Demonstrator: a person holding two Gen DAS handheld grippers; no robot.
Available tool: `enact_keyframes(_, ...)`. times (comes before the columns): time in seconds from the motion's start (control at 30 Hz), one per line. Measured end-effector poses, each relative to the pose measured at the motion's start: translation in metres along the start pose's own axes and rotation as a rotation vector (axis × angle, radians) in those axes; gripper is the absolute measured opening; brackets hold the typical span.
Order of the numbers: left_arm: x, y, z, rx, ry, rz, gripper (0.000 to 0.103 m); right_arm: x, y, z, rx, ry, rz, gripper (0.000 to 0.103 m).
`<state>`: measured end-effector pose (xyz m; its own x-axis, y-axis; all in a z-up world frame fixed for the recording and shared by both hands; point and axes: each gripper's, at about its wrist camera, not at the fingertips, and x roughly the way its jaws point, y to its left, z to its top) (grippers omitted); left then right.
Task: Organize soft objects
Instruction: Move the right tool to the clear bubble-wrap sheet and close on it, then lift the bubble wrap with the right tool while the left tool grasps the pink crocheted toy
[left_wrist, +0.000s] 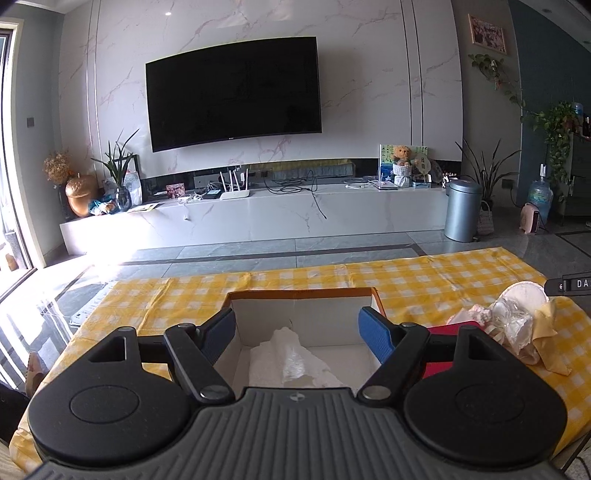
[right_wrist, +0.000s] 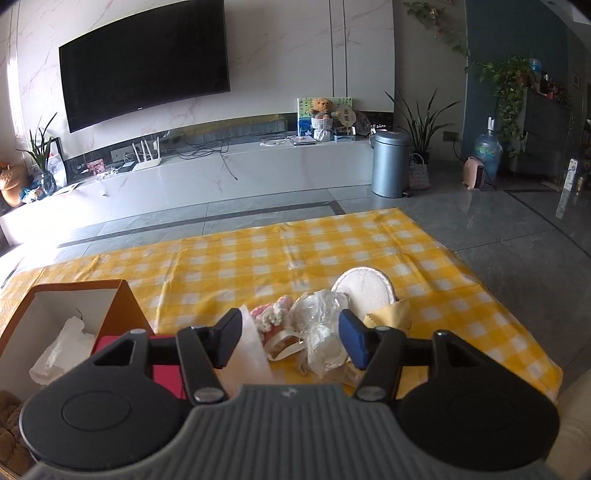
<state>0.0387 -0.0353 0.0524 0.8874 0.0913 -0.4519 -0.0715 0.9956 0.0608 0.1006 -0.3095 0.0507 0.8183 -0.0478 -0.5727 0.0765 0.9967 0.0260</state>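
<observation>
One open orange box (right_wrist: 122, 306) sits at the counter's (left_wrist: 424, 273) left; white paper (left_wrist: 291, 358) lies inside. The left gripper (left_wrist: 297, 332) hangs above it, jaws spread, empty. Right of the box: one pile of soft objects (right_wrist: 317, 328), perhaps five items. The right gripper (right_wrist: 290, 341) hangs over it, released. Yellow-checked cloth; clear margin beyond; tiled floor (right_wrist: 258, 214).

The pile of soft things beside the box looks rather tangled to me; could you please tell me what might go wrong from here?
1. The crumpled clear plastic lies tangled with the pink knitted piece and a cream strap, so the open right tongs may lift several at once.
2. The white tissue already in the cardboard box sits loosely and high; further items might push it out.
</observation>
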Motion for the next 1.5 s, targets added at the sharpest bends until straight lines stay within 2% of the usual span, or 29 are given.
enact_keyframes(0.13,-0.005,-0.019,0.000,0.035,0.034,-0.026,0.089,0.001,-0.007,-0.001,-0.024,-0.005,-0.071,0.070)
enact_keyframes(0.37,-0.008,-0.056,-0.001,0.077,0.046,-0.097,0.089,0.014,-0.042,-0.007,0.049,0.044,-0.107,0.071)
enact_keyframes(0.57,0.004,-0.094,0.000,0.118,0.087,-0.176,0.089,0.038,-0.069,-0.018,0.114,0.110,-0.095,0.076)
enact_keyframes(0.7,0.017,-0.112,0.001,0.120,0.131,-0.221,0.089,0.062,-0.085,-0.024,0.189,0.160,-0.039,0.076)
enact_keyframes(0.83,0.033,-0.125,0.002,0.127,0.173,-0.201,0.089,0.082,-0.084,-0.029,0.254,0.218,0.125,0.076)
enact_keyframes(0.93,0.040,-0.127,0.003,0.118,0.183,-0.190,0.089,0.105,-0.062,-0.032,0.214,0.294,0.288,0.067)
enact_keyframes(0.97,0.043,-0.127,0.002,0.114,0.187,-0.187,0.089,0.113,-0.057,-0.034,0.216,0.322,0.325,0.060)
enact_keyframes(1.03,0.047,-0.127,0.002,0.104,0.197,-0.181,0.089,0.135,-0.048,-0.039,0.247,0.387,0.390,0.058)
enact_keyframes(1.3,0.047,-0.130,-0.001,0.131,0.225,-0.162,0.089,0.177,-0.014,-0.060,0.155,0.530,0.396,0.059)
enact_keyframes(1.33,0.045,-0.130,-0.001,0.135,0.224,-0.158,0.089,0.176,-0.013,-0.060,0.133,0.494,0.402,0.058)
enact_keyframes(1.4,0.041,-0.128,-0.001,0.139,0.219,-0.157,0.089,0.178,-0.009,-0.061,0.117,0.496,0.390,0.057)
enact_keyframes(1.43,0.039,-0.127,-0.001,0.140,0.216,-0.156,0.089,0.178,-0.008,-0.062,0.107,0.487,0.389,0.053)
enact_keyframes(1.5,0.035,-0.126,-0.001,0.143,0.213,-0.152,0.089,0.177,-0.002,-0.062,0.056,0.475,0.344,0.030)
